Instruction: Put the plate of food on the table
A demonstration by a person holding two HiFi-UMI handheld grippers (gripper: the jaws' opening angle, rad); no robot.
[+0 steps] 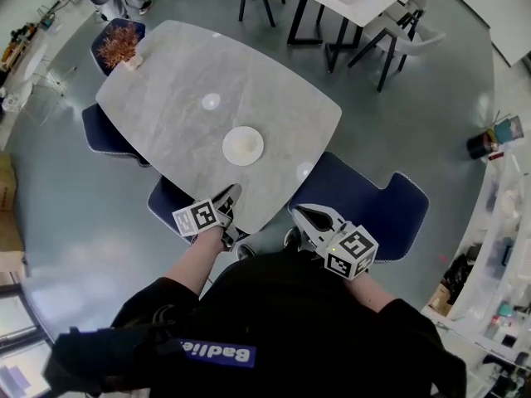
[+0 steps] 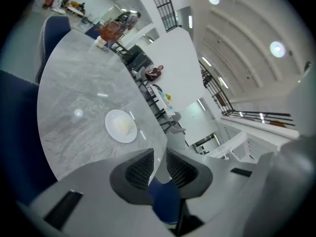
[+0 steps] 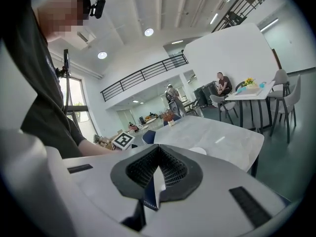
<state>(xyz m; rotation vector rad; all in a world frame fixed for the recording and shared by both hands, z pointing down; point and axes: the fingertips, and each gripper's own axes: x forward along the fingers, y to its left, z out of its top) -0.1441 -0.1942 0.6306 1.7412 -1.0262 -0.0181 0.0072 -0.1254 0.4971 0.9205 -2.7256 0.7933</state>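
White plate point(image 1: 243, 146) on table point(image 1: 170, 98), beyond left tool point(image 1: 231, 193)

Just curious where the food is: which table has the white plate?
The grey marble table, the nearer one, holds the plate; the white table stands farther back.

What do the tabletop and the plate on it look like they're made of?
The tabletop is likely stone or a sintered slab. It is pale grey with faint veining and looks semi-gloss, judging by the bright reflections on it. The plate is probably glazed ceramic, plain white and smooth, though melamine would look the same from here.
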